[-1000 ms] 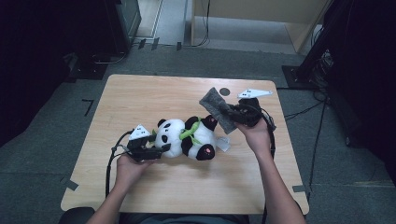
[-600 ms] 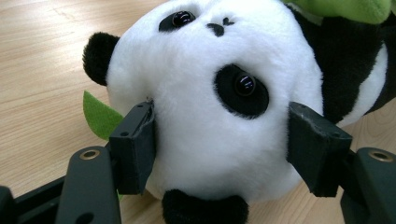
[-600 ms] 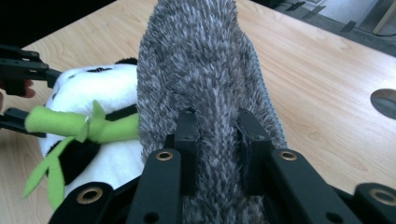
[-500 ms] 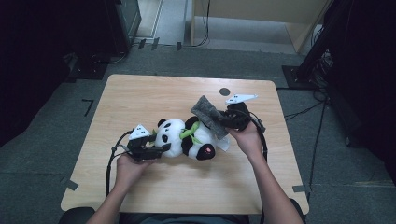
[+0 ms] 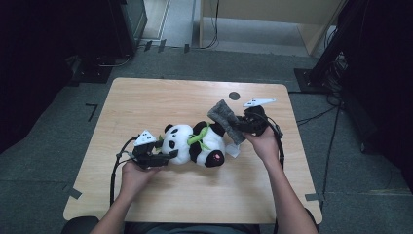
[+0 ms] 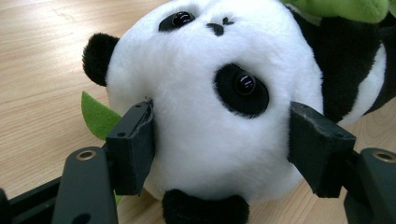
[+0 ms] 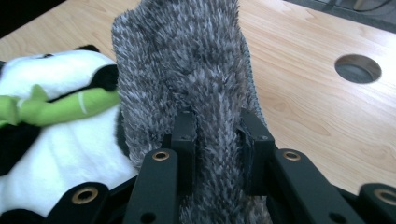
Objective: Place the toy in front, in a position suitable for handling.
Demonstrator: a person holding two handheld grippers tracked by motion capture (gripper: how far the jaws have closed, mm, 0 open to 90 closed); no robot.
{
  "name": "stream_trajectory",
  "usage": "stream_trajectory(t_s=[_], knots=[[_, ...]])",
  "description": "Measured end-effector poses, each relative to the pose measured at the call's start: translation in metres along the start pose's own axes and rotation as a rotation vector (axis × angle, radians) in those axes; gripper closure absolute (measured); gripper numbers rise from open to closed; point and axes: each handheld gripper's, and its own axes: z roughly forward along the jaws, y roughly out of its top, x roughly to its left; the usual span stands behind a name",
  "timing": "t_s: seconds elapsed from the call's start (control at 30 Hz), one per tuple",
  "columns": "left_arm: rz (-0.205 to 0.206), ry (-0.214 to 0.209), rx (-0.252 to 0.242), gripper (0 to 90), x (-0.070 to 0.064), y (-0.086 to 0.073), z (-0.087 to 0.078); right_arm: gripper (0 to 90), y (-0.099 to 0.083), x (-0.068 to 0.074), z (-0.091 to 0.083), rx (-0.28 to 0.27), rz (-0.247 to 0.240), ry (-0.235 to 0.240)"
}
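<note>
A black-and-white panda plush (image 5: 195, 144) with a green leaf collar lies on its back in the middle of the wooden table (image 5: 146, 102). My left gripper (image 5: 163, 157) clamps the panda's white head (image 6: 210, 93) from both sides, its pads (image 6: 133, 147) pressed into the fur. My right gripper (image 5: 238, 126) is shut on a grey fuzzy cloth (image 5: 223, 114) and holds it up against the panda's far side. In the right gripper view the cloth (image 7: 187, 60) stands between the jaws, with the gripper (image 7: 217, 135) pinching its lower part and the panda (image 7: 60, 121) at the left.
A round hole (image 5: 234, 95) is cut in the table behind the right gripper, also seen as the hole (image 7: 357, 68) at the upper right. A small white tag (image 5: 233, 151) lies by the panda's feet. Dark furniture and cables stand on the floor beyond the table.
The right gripper has carried the grey cloth a little left and down, against the panda's body. The left gripper has stayed on the head.
</note>
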Motion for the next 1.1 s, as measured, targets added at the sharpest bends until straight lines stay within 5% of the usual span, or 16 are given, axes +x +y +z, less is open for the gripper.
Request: stream_trajectory(t_s=[0.2,0.3,0.37,0.57,0.8,1.1], knots=[[0.003,0.002,0.0,27.8,0.0,0.0,0.0,73.1,-0.002,-0.007,-0.004,0.004,0.019,-0.029],[0.003,0.001,0.001,27.3,0.0,0.0,0.0,73.2,0.003,-0.006,-0.015,-0.038,0.024,-0.02],[0.002,0.0,0.001,26.4,0.0,0.0,0.0,73.2,0.011,0.002,-0.028,-0.093,0.003,-0.001],[-0.001,-0.004,0.001,26.0,0.0,0.0,0.0,73.0,0.023,0.031,-0.04,-0.13,-0.079,0.058],[-0.003,-0.005,-0.002,25.8,0.0,0.0,0.0,72.7,0.022,0.073,-0.023,-0.071,-0.199,0.116],[-0.001,-0.005,0.002,25.8,0.0,0.0,0.0,72.4,0.005,0.077,-0.001,0.009,-0.206,0.139]])
